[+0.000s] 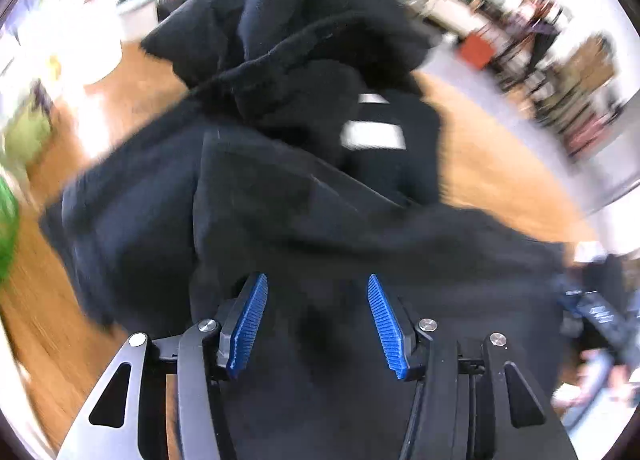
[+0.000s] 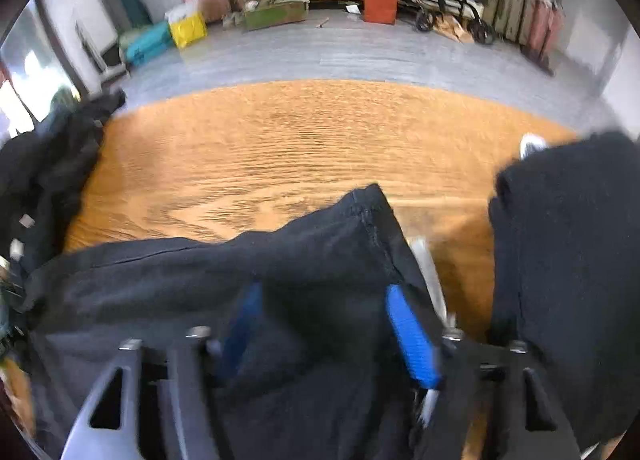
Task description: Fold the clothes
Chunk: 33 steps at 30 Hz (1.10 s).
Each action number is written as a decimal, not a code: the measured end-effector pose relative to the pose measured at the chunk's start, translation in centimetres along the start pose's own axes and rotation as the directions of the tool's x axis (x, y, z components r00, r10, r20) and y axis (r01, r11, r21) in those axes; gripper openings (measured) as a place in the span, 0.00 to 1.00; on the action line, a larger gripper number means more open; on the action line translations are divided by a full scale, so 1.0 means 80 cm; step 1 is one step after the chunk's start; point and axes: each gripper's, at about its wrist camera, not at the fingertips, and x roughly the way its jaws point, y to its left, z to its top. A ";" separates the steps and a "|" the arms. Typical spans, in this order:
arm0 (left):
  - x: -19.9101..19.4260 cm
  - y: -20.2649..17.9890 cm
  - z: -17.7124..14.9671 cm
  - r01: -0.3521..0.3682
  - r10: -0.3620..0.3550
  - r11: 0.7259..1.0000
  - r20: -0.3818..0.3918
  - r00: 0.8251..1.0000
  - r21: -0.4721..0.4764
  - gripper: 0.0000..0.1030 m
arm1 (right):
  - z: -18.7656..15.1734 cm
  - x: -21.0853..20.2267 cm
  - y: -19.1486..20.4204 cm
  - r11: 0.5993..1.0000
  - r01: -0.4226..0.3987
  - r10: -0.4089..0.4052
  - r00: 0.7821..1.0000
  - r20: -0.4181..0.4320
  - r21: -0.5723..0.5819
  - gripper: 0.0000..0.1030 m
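Note:
A black garment point(image 1: 280, 200) lies crumpled on the wooden table point(image 1: 500, 164), with a white label point(image 1: 374, 134) showing near its middle. My left gripper point(image 1: 318, 288) hovers over its near part, blue pads point(image 1: 250, 324) well apart and nothing pinched between them. In the right wrist view the same black cloth point(image 2: 200, 272) bunches up around my right gripper point(image 2: 324, 300). A hemmed corner point(image 2: 368, 212) stands just beyond the fingers. Cloth lies between the wide-apart pads point(image 2: 412, 340), which do not press on it. More black fabric point(image 2: 568, 240) hangs at the right.
The table point(image 2: 300, 148) ends at a grey floor point(image 2: 360, 56). Beyond stand an orange bag point(image 2: 380, 4), a yellow bag point(image 2: 188, 28), boxes and shelves. A person point(image 1: 536, 20) sits far back. A green object point(image 1: 6, 228) is at the left edge.

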 end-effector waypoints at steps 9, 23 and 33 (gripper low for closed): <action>-0.077 -0.005 -0.201 0.015 -0.003 0.996 -0.148 0.989 0.083 0.60 | -0.216 -0.132 0.002 0.959 -0.232 0.234 0.972 -0.006 -0.164 0.73; -0.113 0.063 -0.322 0.010 -0.002 0.980 0.040 0.999 -0.200 0.60 | -0.358 -0.198 -0.104 0.984 -0.177 0.177 0.984 0.019 0.033 0.73; -0.080 0.085 -0.253 0.067 -0.026 0.944 0.129 0.991 -0.323 0.60 | -0.365 -0.202 -0.137 0.975 -0.187 0.185 0.982 0.033 0.121 0.73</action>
